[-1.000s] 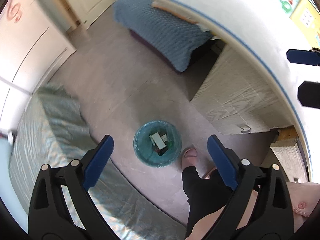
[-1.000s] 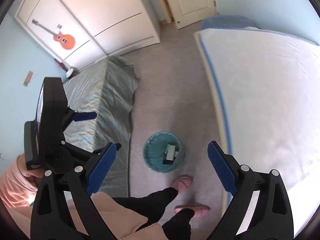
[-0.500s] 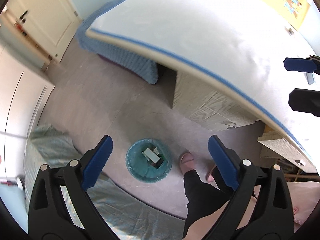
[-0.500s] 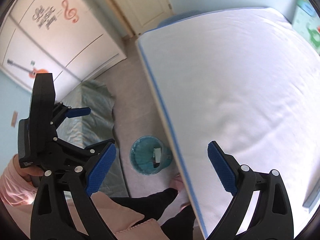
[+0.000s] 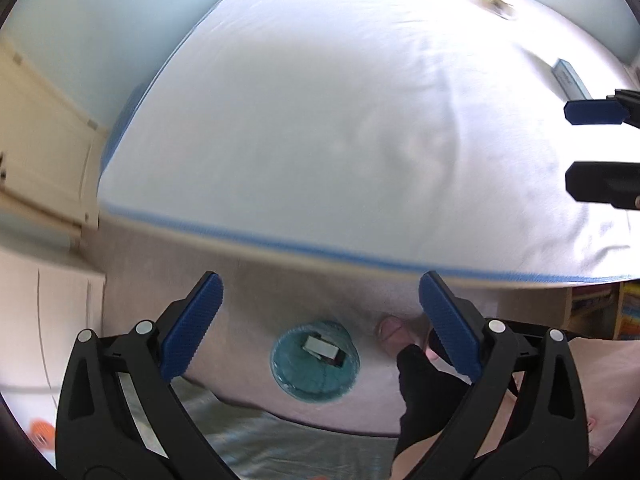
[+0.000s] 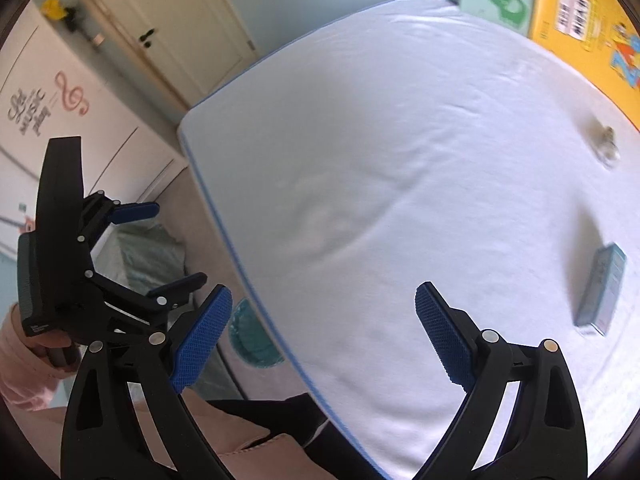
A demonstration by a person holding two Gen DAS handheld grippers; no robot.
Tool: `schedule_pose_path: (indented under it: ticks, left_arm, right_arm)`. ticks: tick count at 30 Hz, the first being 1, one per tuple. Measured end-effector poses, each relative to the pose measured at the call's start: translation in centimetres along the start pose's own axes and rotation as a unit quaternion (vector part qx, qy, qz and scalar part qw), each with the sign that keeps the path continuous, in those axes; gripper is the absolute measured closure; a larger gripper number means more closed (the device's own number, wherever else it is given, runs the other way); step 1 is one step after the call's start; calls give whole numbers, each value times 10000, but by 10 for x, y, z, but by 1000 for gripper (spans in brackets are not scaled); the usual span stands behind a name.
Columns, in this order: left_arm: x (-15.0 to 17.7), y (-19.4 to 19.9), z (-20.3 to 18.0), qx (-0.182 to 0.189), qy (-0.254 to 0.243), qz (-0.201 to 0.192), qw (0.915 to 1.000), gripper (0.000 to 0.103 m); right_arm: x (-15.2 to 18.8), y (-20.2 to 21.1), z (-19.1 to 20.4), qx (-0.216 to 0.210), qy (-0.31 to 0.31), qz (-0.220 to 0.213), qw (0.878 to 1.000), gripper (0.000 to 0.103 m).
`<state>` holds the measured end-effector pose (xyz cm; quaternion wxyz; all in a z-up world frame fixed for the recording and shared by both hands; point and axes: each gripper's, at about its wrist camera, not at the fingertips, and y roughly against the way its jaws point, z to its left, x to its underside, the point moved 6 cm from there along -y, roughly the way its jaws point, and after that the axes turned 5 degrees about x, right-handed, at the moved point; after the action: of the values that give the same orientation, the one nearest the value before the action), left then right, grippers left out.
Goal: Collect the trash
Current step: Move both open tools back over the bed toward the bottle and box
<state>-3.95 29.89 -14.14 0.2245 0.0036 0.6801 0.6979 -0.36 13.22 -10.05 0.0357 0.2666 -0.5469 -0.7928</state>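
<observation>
Smooth white cloth bed sheet (image 6: 380,160), translucent teal plastic bin (image 5: 315,362), matt grey floor (image 5: 280,300)

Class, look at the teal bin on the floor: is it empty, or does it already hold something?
Not empty. The teal bin holds a small box lying inside it.

You can read "MUSIC" on the wardrobe (image 6: 60,128), beside a pink treble clef. The yellow poster's (image 6: 580,20) print is too blurred.
</observation>
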Motion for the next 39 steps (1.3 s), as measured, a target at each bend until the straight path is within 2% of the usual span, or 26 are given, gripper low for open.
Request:
schedule_pose_path:
  ticks: [5, 9, 12, 15, 19, 24, 25, 31, 36, 39]
  left_arm:
    - [-39, 0, -29, 17, -554, -42, 9985, 7]
    - [-76, -3, -58, -86, -1114, -92, 9937, 7]
    - [-106, -4, -84, -130, -1610, -242, 9866, 7]
    - [-137, -5, -109, -172, -2180, -367, 9751, 7]
    - [-178, -12, -132, -182, -2994, -500, 9526, 7]
    - [-236, -30, -163, 75, -3804, -675, 9223, 7]
    - [-250, -36, -171, 182, -4021, -713, 9126, 7]
    - [-299, -63, -216, 605, -4811, -889, 8700, 7]
    - [-321, -82, -242, 932, -5115, -870, 8497, 7]
    - [-330, -96, -256, 1015, -5301, -873, 8373, 7]
  right_arm:
    - [6, 23, -48, 442, -259, -246, 9984, 11]
    - [13, 37, -96, 685, -686, -426, 9944, 11]
    - [22, 42, -124, 840, -977, -478, 9905, 11]
    - [32, 48, -147, 887, -1345, -480, 9858, 11]
    - [40, 48, -171, 1150, -1738, -522, 9766, 11]
    - [45, 41, -195, 1560, -2490, -516, 9545, 11]
    - [45, 41, -196, 1597, -2634, -550, 9498, 11]
    - [43, 29, -204, 2061, -3246, -600, 9212, 11]
    - [37, 23, -208, 2235, -3498, -602, 9078, 11]
    - [36, 14, -210, 2235, -3575, -503, 9054, 12]
